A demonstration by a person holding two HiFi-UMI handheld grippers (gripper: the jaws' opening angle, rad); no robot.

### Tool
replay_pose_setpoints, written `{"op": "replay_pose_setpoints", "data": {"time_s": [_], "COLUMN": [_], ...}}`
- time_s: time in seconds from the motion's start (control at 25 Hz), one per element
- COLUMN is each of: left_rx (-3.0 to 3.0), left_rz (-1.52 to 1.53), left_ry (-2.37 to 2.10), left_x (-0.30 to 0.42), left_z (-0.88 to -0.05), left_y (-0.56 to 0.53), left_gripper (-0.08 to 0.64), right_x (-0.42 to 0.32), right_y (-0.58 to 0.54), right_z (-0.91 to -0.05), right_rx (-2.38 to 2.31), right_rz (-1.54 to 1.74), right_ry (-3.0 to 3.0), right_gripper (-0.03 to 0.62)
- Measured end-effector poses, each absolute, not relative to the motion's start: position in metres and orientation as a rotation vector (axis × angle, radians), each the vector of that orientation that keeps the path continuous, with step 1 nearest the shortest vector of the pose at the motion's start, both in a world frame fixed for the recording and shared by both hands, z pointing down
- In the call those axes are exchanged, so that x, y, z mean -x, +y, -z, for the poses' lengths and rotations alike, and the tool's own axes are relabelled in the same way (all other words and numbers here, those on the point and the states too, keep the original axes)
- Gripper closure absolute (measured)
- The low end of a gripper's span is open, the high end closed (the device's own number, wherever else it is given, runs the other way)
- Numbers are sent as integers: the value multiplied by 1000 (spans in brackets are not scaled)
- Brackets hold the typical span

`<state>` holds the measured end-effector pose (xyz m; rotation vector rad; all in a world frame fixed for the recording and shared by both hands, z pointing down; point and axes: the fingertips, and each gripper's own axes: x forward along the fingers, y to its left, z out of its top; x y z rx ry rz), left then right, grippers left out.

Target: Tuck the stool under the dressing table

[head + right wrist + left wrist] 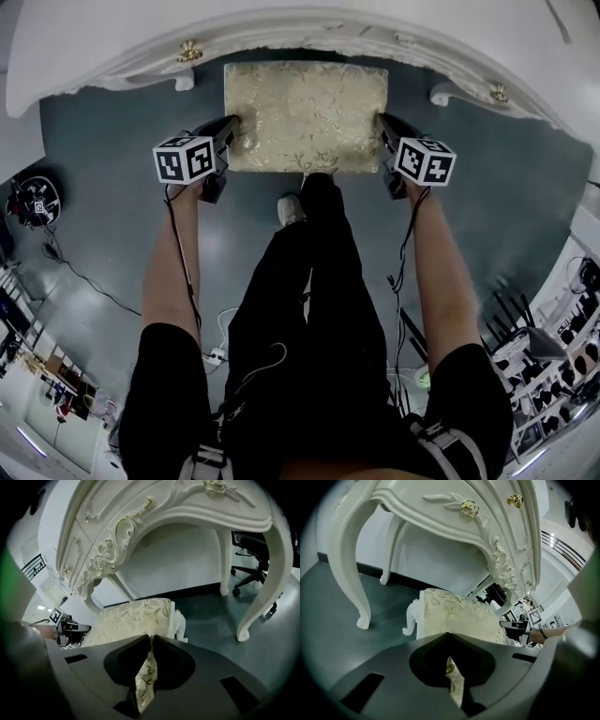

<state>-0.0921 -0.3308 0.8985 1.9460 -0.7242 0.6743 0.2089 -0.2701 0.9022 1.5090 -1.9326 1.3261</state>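
A stool with a cream, gold-leaf cushion (305, 117) stands on the dark floor, its far edge right at the front of the white dressing table (281, 23). My left gripper (230, 131) is shut on the cushion's left side edge, and my right gripper (382, 127) is shut on its right side edge. In the left gripper view the stool (459, 616) stretches ahead of the gripper (449, 637), with cushion fabric pinched between the jaws, under the carved table (440, 513). The right gripper view shows the stool (131, 616) and its gripper (151, 639) the same way.
Curved white table legs (351, 573) (262, 588) flank the opening beneath the table. A black office chair (251, 550) stands beyond the table. The person's leg and shoe (291, 208) are just behind the stool. Cables and a power strip (217, 354) lie on the floor; shelves (553, 347) at right.
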Motion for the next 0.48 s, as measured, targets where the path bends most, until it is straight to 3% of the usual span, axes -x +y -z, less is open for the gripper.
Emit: {"op": "replay_pose_setpoints", "data": {"time_s": [0.48], "left_rx": [-2063], "left_rz": [-565], "left_ry": [-779], "left_x": [56], "left_z": [-895], "left_y": [-429], "left_gripper": [546], "right_x": [-244], "right_y": [-364], "right_z": [-897], "right_rx": [-1559], "right_rz": [-1033], "right_ry": [-1988], "right_gripper": [555]}}
